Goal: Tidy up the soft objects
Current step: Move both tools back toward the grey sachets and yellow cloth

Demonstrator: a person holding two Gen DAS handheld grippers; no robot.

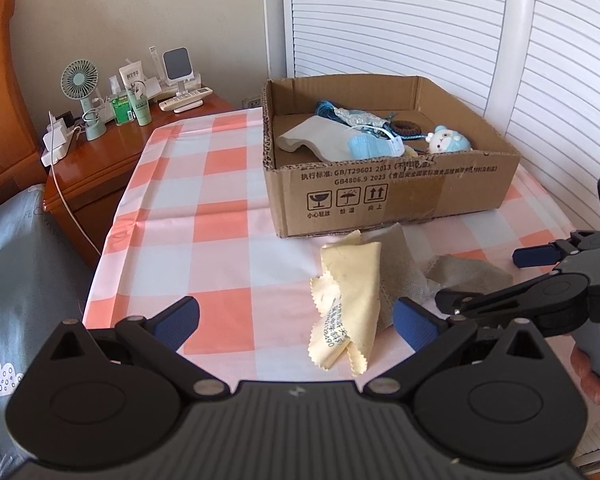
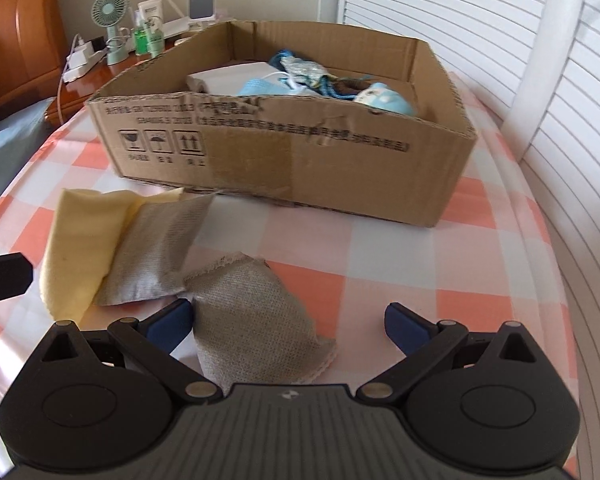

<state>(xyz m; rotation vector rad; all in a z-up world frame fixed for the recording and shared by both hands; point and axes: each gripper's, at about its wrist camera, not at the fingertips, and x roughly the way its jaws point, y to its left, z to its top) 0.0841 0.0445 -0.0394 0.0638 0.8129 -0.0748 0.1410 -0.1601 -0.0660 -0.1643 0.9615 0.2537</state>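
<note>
Hovering low over a pink-and-white checked tablecloth [image 2: 380, 248], both tongs stand released and hold nothing. Between the spread blue pads of the right tongs [image 2: 288, 326] lies a crumpled grey mesh cloth [image 2: 252, 316], its near end just beside the left-hand pad. Ahead and to the left of it a second fold of grey cloth [image 2: 152, 256] overlaps a pale yellow cloth [image 1: 350, 300] with a zigzag edge and printed lettering; that yellow cloth sits between the pads of the left tongs [image 1: 296, 324], nearer the right-hand one. All three look light, limp and thin, so they would likely sag and slide when lifted; a pinch on a raised fold or bunched middle should hold better than a flat edge. Farther ahead stands an open cardboard box [image 2: 260, 152], already holding a small blue-and-white plush toy [image 1: 448, 142], a folded pale cloth and other soft bits. Its front wall is low, with open room above. Bare tablecloth lies left of the left tongs, before the table edge.
</note>
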